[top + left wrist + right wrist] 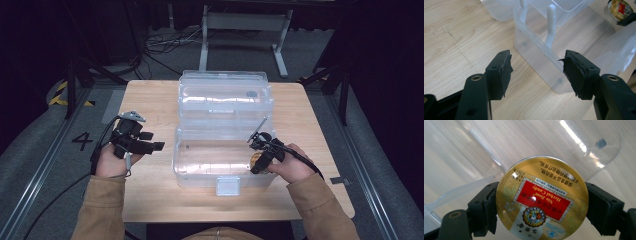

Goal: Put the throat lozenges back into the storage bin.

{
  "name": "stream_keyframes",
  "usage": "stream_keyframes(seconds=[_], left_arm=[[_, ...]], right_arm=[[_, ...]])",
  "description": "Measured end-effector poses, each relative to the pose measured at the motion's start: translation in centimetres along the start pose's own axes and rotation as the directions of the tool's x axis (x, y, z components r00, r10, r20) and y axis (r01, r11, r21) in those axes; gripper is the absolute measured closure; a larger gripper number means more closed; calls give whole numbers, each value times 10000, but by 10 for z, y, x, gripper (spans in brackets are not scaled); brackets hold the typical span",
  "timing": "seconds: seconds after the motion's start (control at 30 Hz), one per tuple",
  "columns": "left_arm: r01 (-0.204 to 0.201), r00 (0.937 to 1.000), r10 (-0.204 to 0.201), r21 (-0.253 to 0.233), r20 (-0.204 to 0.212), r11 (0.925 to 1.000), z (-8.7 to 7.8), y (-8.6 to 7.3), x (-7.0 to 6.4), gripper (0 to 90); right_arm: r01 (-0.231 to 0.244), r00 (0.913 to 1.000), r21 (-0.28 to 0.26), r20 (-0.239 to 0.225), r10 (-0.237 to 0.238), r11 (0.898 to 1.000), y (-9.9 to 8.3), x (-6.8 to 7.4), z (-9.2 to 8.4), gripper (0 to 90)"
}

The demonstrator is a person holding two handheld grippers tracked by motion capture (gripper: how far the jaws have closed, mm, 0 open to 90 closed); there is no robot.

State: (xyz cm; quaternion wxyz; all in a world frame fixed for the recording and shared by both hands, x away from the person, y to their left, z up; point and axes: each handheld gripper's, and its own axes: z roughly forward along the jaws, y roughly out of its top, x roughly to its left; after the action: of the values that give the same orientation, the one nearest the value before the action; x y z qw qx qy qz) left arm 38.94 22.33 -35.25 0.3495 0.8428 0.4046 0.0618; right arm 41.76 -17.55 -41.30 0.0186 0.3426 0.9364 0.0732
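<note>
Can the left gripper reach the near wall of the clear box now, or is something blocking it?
Probably yes. The left gripper is open and points at the clear box, with bare table between them. The right gripper holds the candy tin on the opposite side.

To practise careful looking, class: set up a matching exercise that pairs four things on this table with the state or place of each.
Things:
1. candy tin
2. left gripper
3. clear plastic box
4. right gripper

States:
A. open, holding nothing
B. lid swung back, standing open
C. gold with a red label
D. shut on the tin, at the box's right end

Pairs: 1-C, 2-A, 3-B, 4-D
</note>
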Motion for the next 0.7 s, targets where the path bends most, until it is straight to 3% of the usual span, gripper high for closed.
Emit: stream_keyframes(seconds=[0.2,0.23,0.47,0.7], left_arm=[[18,10000,-18,3,18,10000,0,0,0,398],[26,10000,-26,15,21,10000,1,0,0,397],[5,10000,-5,46,27,10000,1,-1,2,397],[-28,10000,28,65,41,10000,2,0,2,400]], right_arm=[[-165,9998,-49,90,165,9999,1,1,1,202],[-406,9991,-66,99,407,9992,2,1,1,202],[-730,9967,-207,344,736,9971,3,4,3,202],[-1031,9946,-260,82,1034,9943,2,5,3,202]])
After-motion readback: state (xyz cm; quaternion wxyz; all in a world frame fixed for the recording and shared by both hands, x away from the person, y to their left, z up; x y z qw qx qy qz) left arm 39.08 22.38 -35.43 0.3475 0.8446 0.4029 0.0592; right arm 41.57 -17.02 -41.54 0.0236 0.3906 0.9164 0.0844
